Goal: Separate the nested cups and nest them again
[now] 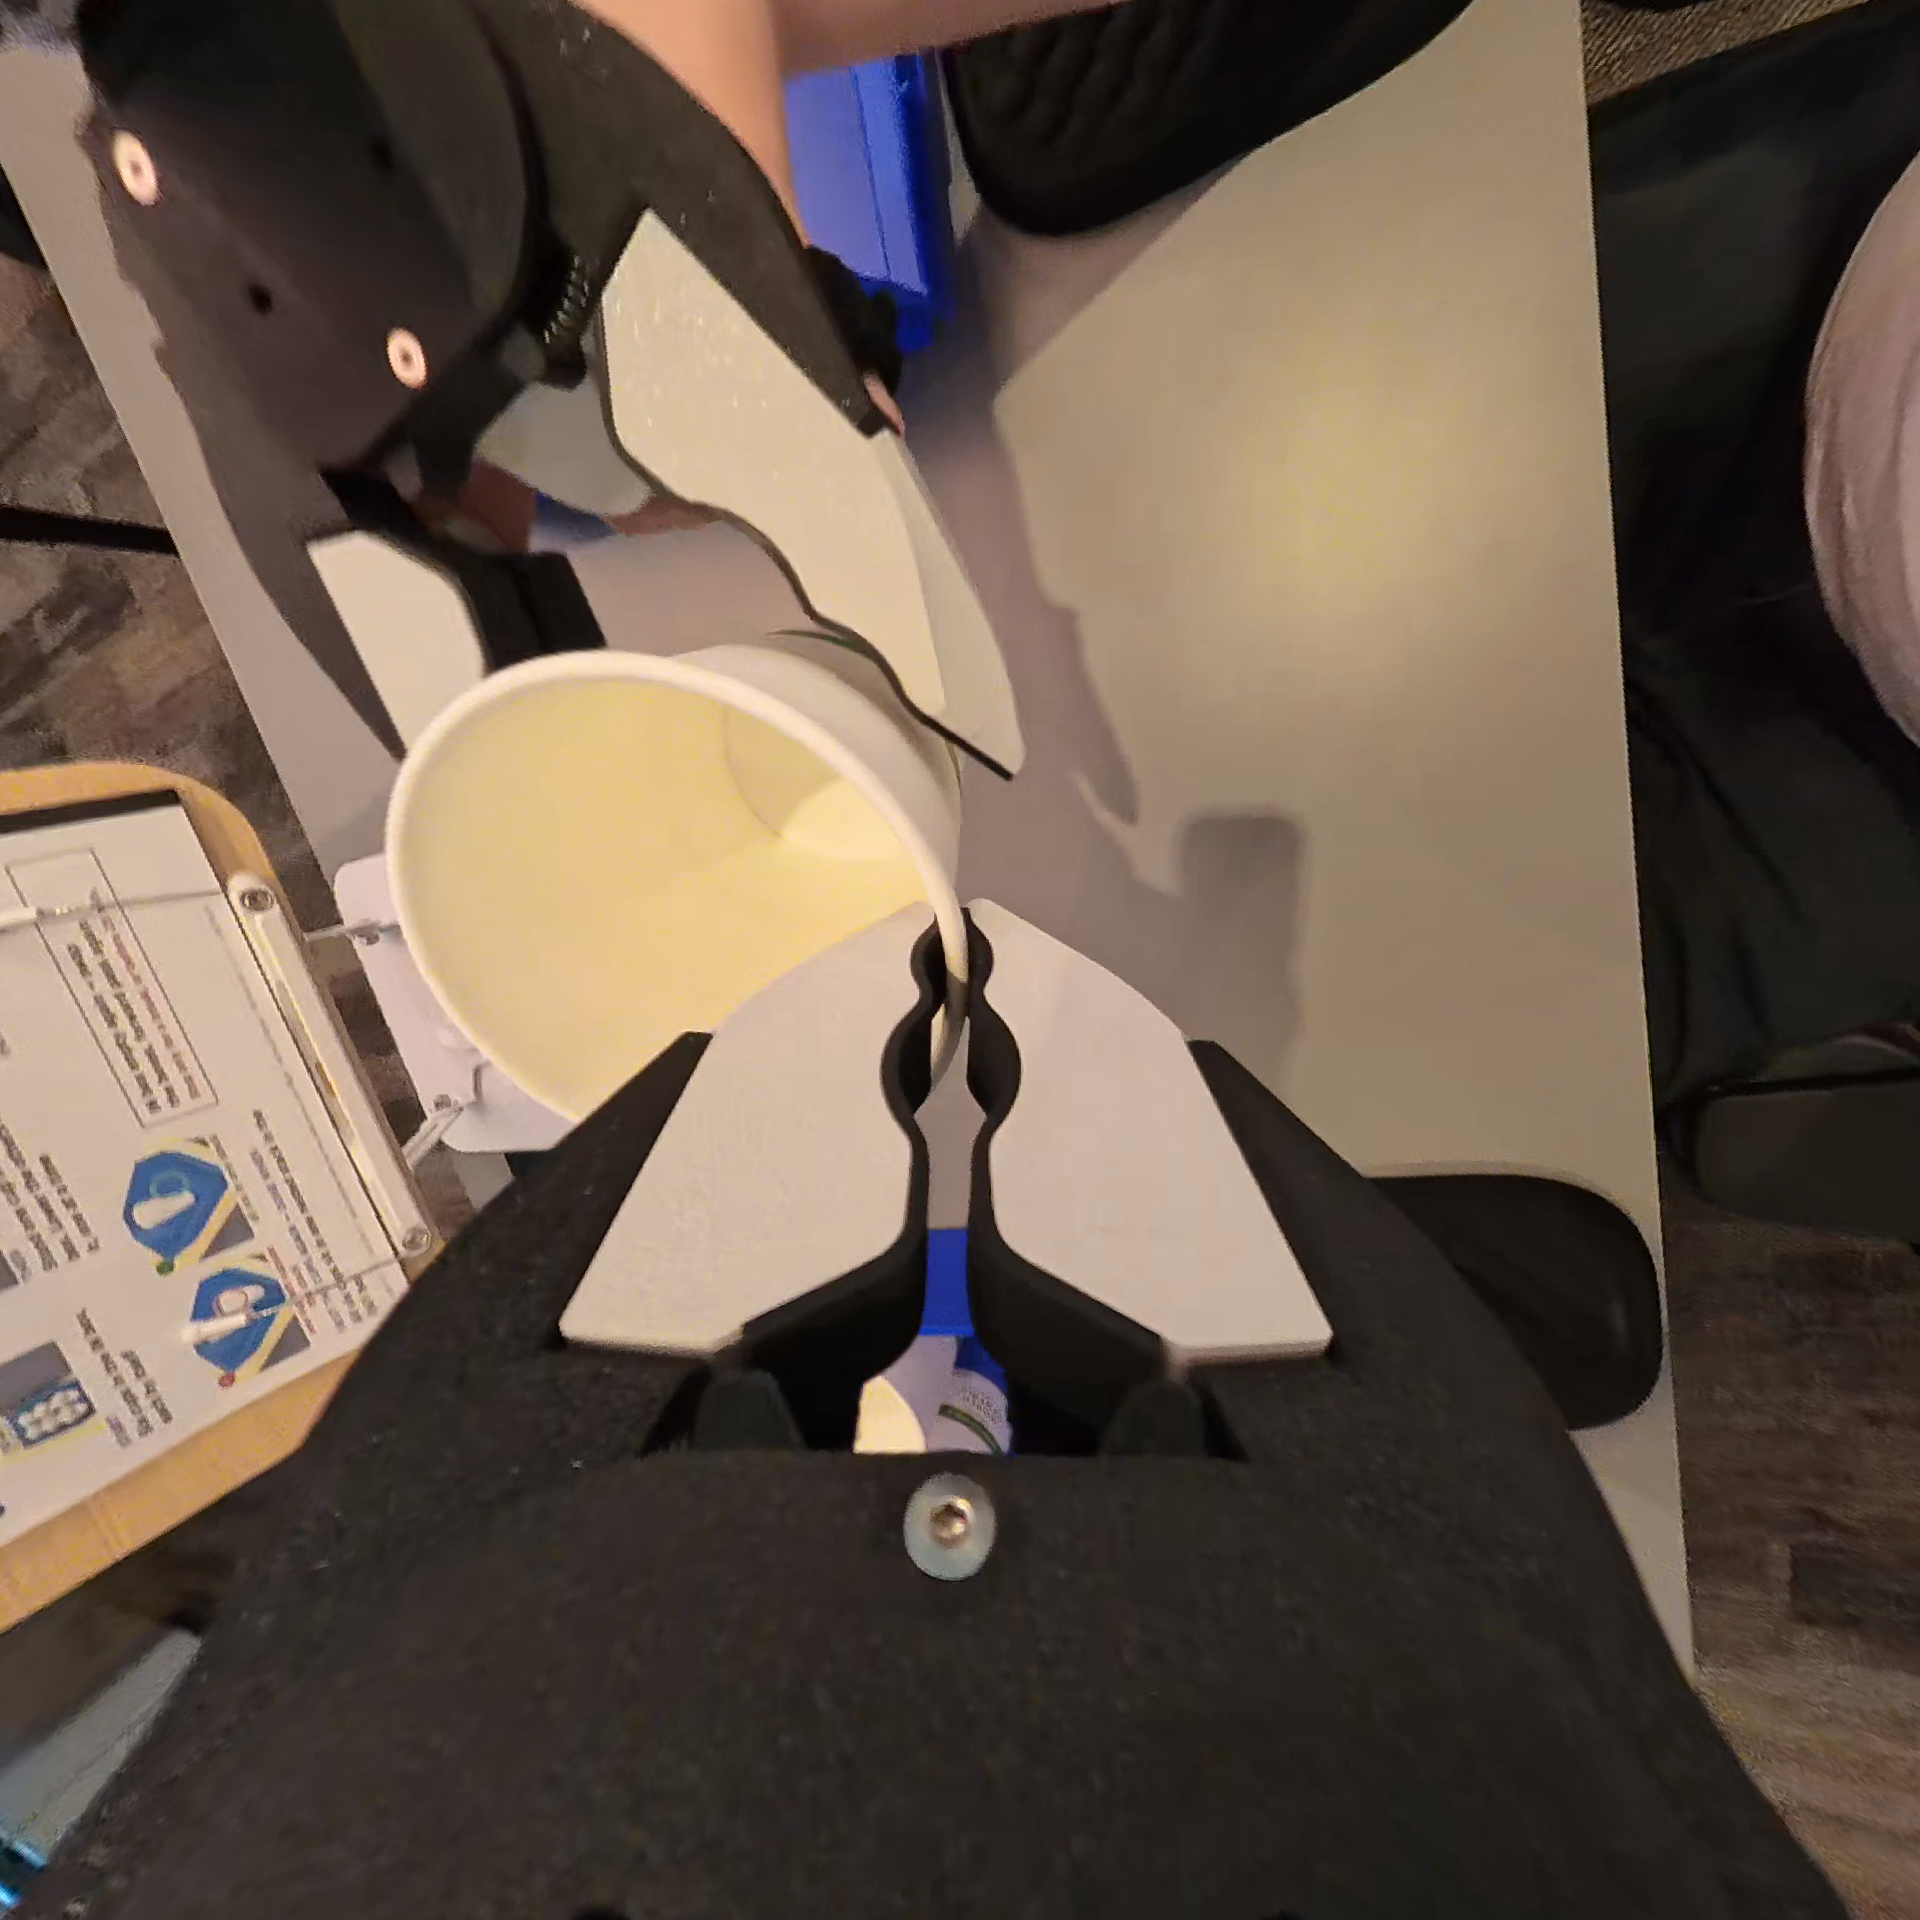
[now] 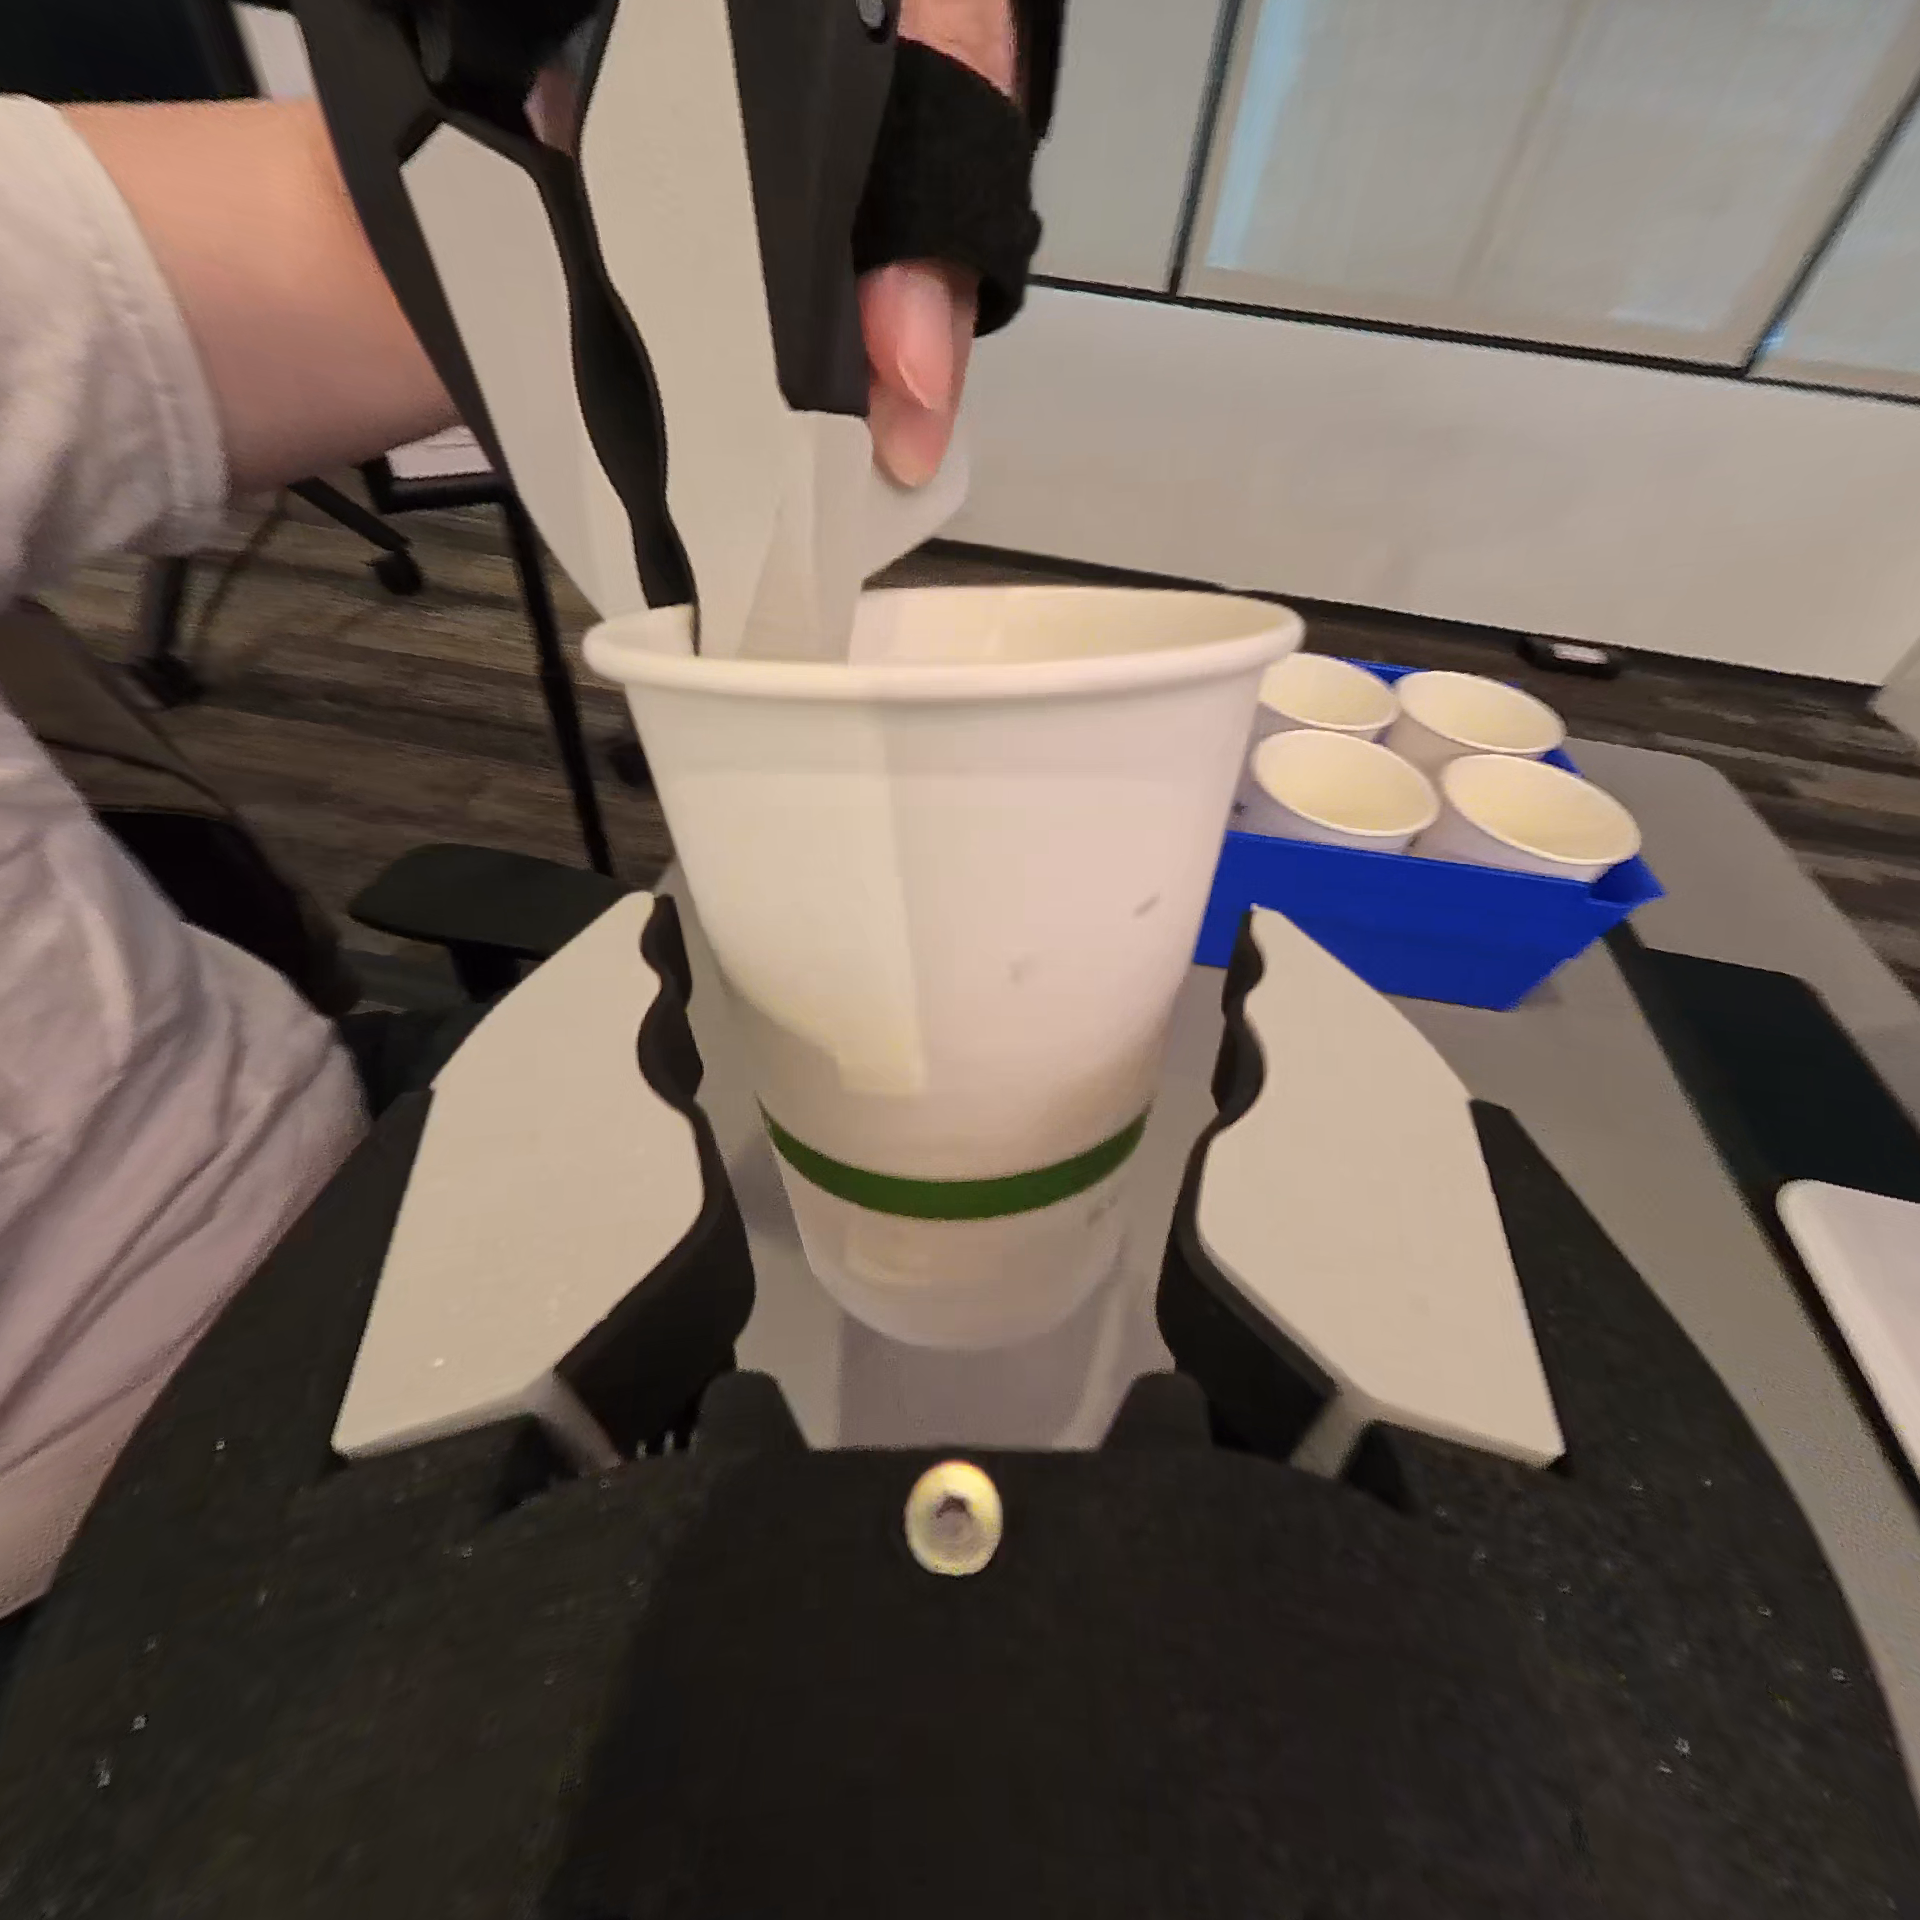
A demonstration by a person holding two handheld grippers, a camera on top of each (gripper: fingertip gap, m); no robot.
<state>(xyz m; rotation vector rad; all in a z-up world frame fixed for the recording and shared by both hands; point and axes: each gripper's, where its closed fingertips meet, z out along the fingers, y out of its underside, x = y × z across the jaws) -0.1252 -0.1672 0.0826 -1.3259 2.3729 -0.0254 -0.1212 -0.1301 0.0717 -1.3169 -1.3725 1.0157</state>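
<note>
A white paper cup point(image 1: 623, 852) with a green band near its base is held in the air, upright in the right wrist view point(image 2: 935, 883). My left gripper point(image 1: 956, 935) is shut on the cup's rim, one finger inside and one outside. In the right wrist view it comes down from above point(image 2: 691, 613). My right gripper point(image 2: 951, 920) is open, with a finger on each side of the cup's lower half and a small gap on both sides. In the left wrist view it reaches in from the upper left point(image 1: 707, 764). I cannot tell whether a second cup sits inside.
A blue bin point(image 2: 1403, 935) holding several white cups stands behind and to the right on the grey tabletop point(image 2: 1704, 821). A wooden clipboard with a printed sheet point(image 1: 156, 1143) lies at the left. A black chair armrest point(image 1: 1538, 1299) and a person's sleeve point(image 2: 104, 935) are close by.
</note>
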